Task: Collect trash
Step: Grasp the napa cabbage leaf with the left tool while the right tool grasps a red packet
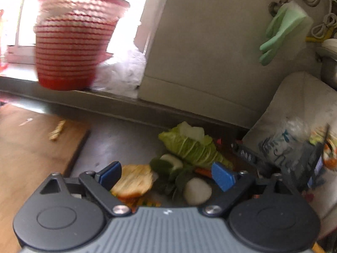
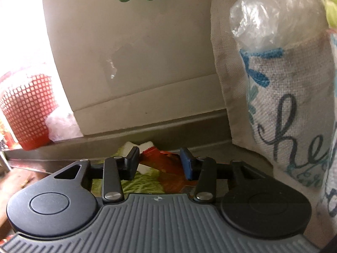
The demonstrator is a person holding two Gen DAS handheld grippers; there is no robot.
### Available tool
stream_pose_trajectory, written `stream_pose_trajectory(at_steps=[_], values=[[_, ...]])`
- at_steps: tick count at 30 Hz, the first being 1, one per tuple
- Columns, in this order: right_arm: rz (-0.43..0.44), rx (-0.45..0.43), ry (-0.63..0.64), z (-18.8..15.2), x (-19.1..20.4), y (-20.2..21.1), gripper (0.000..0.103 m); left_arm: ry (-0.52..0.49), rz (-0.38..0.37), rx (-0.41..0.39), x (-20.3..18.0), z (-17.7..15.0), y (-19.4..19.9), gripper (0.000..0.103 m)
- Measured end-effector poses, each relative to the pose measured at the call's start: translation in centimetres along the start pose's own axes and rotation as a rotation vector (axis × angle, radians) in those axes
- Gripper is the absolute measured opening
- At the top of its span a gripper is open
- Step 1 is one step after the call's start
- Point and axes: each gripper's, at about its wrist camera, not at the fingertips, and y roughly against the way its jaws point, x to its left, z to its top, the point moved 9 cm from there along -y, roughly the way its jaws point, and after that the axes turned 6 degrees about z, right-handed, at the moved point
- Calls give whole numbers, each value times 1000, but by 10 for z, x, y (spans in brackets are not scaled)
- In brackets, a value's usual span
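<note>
My left gripper (image 1: 167, 172) is open above a pile of kitchen scraps on the dark counter: a toasted bread slice (image 1: 134, 181), a cabbage leaf (image 1: 193, 147), a white round piece (image 1: 197, 190) and dark green bits. Nothing sits between its blue pads. In the right wrist view my right gripper (image 2: 161, 162) has an orange-red wrapper (image 2: 162, 160) spanning from one pad to the other, over the cabbage leaf (image 2: 143, 181). A burlap bag (image 2: 284, 109) with dark lettering stands at the right, with crumpled clear plastic (image 2: 271, 14) in its mouth. The same burlap bag (image 1: 294, 113) shows in the left wrist view.
A red mesh basket (image 1: 73, 42) and a white plastic bag (image 1: 122, 73) sit on the window ledge behind the scraps. A green rubber glove (image 1: 280, 31) hangs on the beige wall. A wooden cutting board (image 1: 31, 158) with crumbs lies at the left.
</note>
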Motion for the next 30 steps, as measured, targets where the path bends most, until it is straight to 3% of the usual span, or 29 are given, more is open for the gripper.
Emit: stream_pose_trajectory(at_steps=[6, 13, 22, 27, 30], values=[[-38, 2, 26, -1, -2, -7, 50, 54, -56, 67, -10, 22, -65, 87], [-42, 24, 10, -2, -2, -20, 51, 96, -100, 187, -24, 22, -125, 81], [-54, 66, -19, -6, -6, -32, 61, 142, -102, 252, -31, 16, -159, 45], [-61, 84, -27, -6, -7, -36, 64, 116, -43, 253, -32, 17, -164, 15], [-60, 90, -28, -2, -9, -40, 64, 154, -49, 257, -26, 16, -163, 10]])
